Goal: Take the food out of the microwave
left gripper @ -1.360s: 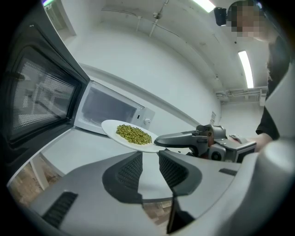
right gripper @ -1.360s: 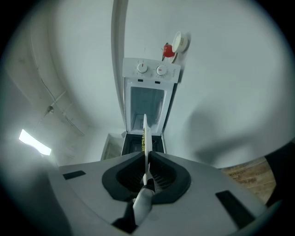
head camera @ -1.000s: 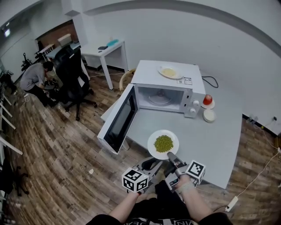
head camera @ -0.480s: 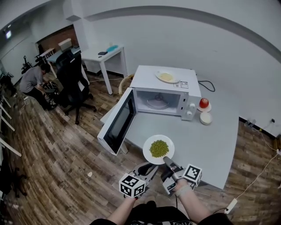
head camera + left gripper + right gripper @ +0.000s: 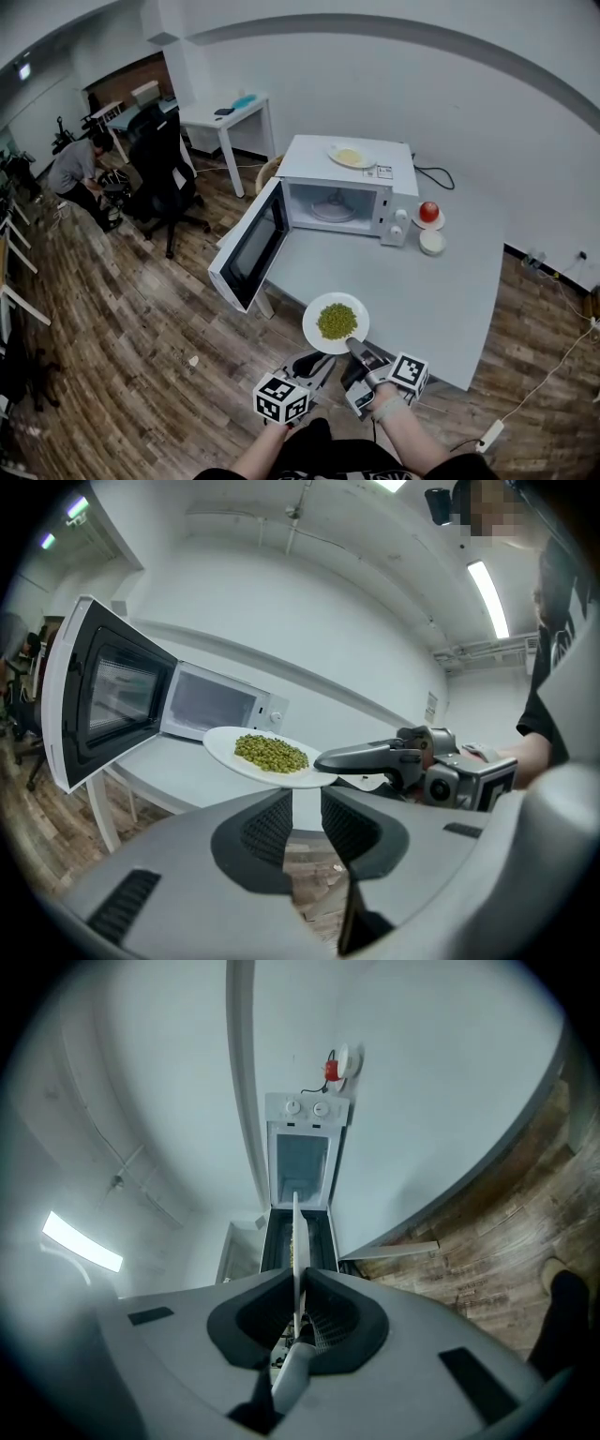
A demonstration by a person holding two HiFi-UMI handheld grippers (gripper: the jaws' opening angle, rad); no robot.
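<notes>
A white plate of green peas (image 5: 336, 322) hangs level over the grey table's near edge (image 5: 441, 370), with my right gripper (image 5: 359, 352) shut on its near rim. The right gripper view shows that plate (image 5: 295, 1232) edge-on between the pressed pads. My left gripper (image 5: 314, 367) is just left of and below the plate; its jaws have just been closing a little, they stand apart and hold nothing. In the left gripper view the plate (image 5: 267, 755) and the right gripper (image 5: 323, 759) sit ahead of my left gripper (image 5: 305, 803). The white microwave (image 5: 347, 192) stands behind, door (image 5: 248, 246) swung open.
A second plate of food (image 5: 349, 157) lies on top of the microwave. To its right sit a red fruit on a saucer (image 5: 428, 213) and a white bowl (image 5: 432, 242). A black office chair (image 5: 159, 169), a white desk (image 5: 230, 117) and a crouching person (image 5: 80, 169) are far left.
Both grippers and the plate of peas have drawn back from the microwave towards the table's near edge. The right gripper keeps its hold on the rim.
</notes>
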